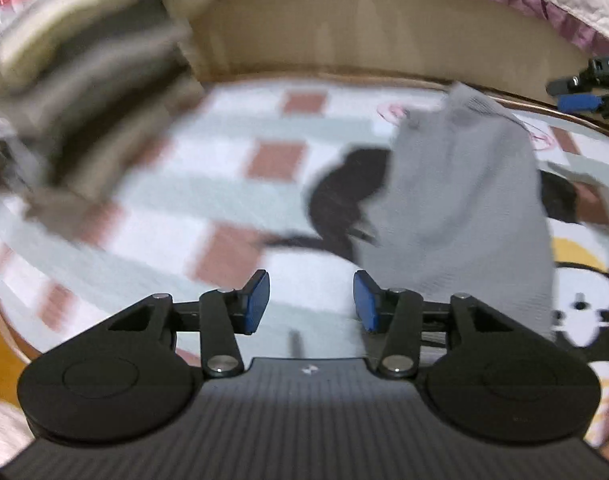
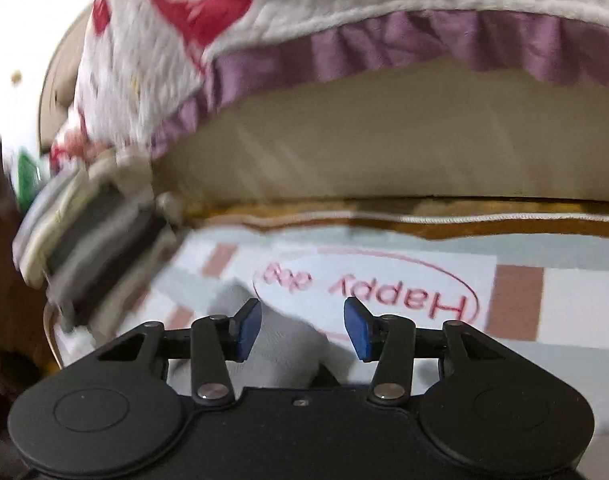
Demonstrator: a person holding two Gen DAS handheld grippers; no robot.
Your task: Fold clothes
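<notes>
A grey garment [image 1: 464,200] lies as a long strip on the checked cartoon blanket [image 1: 232,200], running from the far edge toward me on the right. My left gripper [image 1: 311,300] is open and empty, just left of the garment's near end. My right gripper [image 2: 302,330] is open and empty above the blanket's "Happy day" print [image 2: 368,292]; a bit of the grey garment [image 2: 280,344] shows below its left finger. The right gripper also shows at the far right of the left wrist view [image 1: 584,92].
A blurred stack of folded grey and cream clothes [image 1: 88,92] sits at the back left, also in the right wrist view [image 2: 96,240]. A beige sofa back [image 1: 384,28] with a white quilt with purple trim [image 2: 344,40] rises behind the blanket.
</notes>
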